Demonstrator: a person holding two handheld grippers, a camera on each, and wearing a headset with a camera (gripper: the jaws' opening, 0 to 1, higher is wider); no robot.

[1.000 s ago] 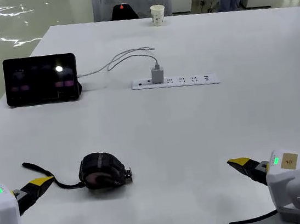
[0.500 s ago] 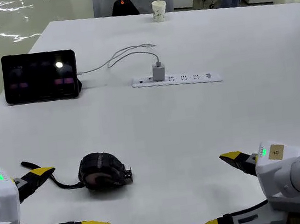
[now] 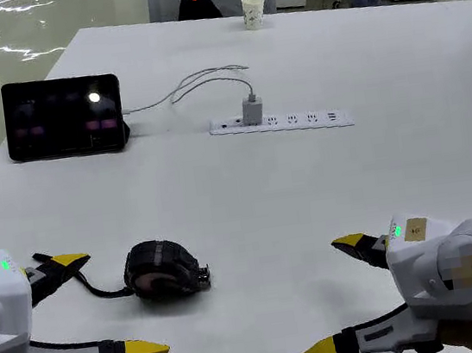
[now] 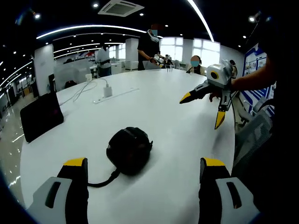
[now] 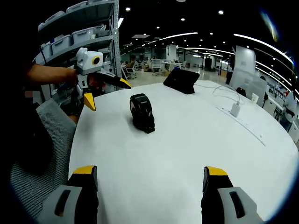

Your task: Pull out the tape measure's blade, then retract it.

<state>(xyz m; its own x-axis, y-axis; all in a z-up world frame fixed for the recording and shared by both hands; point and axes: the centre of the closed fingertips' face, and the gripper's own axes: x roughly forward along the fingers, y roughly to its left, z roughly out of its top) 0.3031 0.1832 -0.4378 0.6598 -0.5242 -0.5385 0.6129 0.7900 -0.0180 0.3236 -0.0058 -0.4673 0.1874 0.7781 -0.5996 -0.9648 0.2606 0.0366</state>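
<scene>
Task status: not begun. The tape measure lies on the white table with its blade housed, so pull-out and retraction are both outstanding. The left tongs stand wide and empty just beside its strap end. The right tongs stand wide and empty, well apart on the opposite side. Beyond the tape measure are a power strip, a tablet and a paper cup. The room has a glossy floor.
</scene>
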